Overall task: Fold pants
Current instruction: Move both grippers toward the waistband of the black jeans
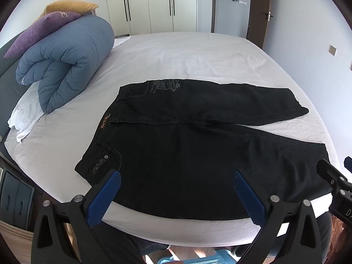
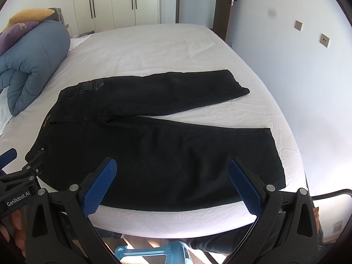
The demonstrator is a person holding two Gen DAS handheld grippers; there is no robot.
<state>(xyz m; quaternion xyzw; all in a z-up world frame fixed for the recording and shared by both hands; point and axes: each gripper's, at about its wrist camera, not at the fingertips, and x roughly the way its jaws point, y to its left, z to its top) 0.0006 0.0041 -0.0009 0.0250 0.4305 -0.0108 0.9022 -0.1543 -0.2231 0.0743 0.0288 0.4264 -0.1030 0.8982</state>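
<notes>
Black jeans (image 1: 180,154) lie spread flat on the white bed (image 1: 176,61), waistband to the left, two legs splayed to the right. They also show in the right wrist view (image 2: 154,154). My left gripper (image 1: 177,179) is open and empty, hovering over the near edge of the jeans by the waist and pocket. My right gripper (image 2: 172,169) is open and empty, hovering over the near leg. The right gripper's body shows at the right edge of the left wrist view (image 1: 336,182). The left gripper's body shows at the left edge of the right wrist view (image 2: 17,184).
A rolled blue duvet (image 1: 66,61) with a purple pillow (image 1: 41,30) and a yellow pillow (image 1: 70,6) sits at the bed's far left. White wardrobes (image 1: 151,4) and a door (image 1: 257,11) stand behind. A blue stool (image 2: 151,253) is below the near bed edge.
</notes>
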